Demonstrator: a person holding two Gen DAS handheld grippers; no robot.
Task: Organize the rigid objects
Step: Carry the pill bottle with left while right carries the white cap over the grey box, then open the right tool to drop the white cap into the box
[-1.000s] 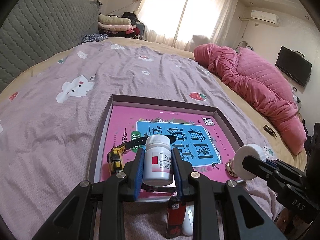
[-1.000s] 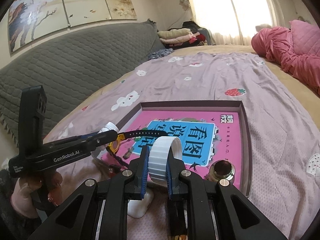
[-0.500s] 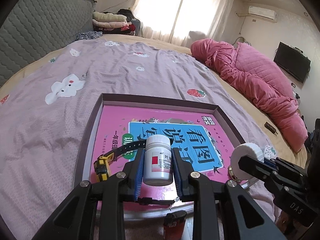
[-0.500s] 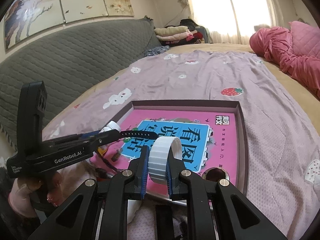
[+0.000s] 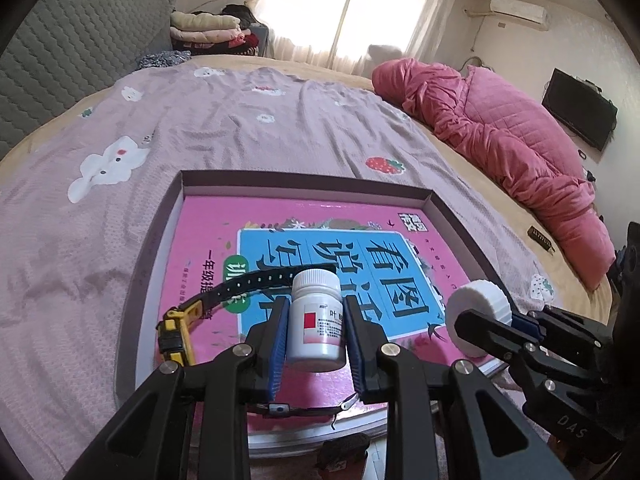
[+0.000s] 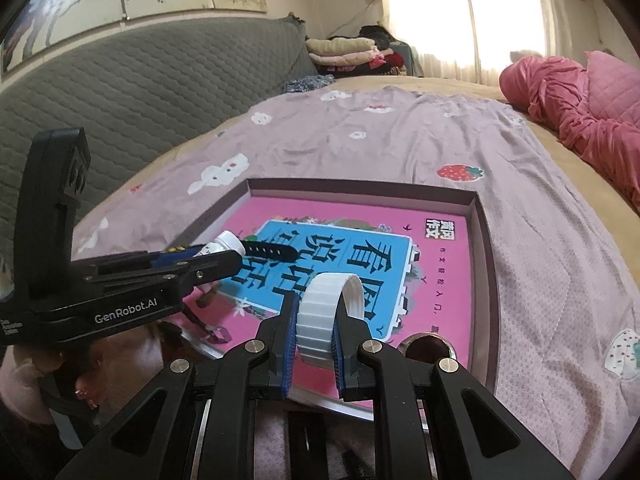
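Home bedroom; bed (image 5: 248, 128) with padded headboard (image 6: 152, 92); pink quilt (image 5: 500, 136); folded laundry (image 5: 208, 28); wall TV (image 5: 580, 108).

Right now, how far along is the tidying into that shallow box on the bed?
Done: a yellow watch and a small brass cup already lie in the box, on the pink book.
In hand: the left gripper holds a white pill bottle; the right gripper holds a white ribbed cap, both over the box.
Left: setting these down, and a dark object still outside the near edge.
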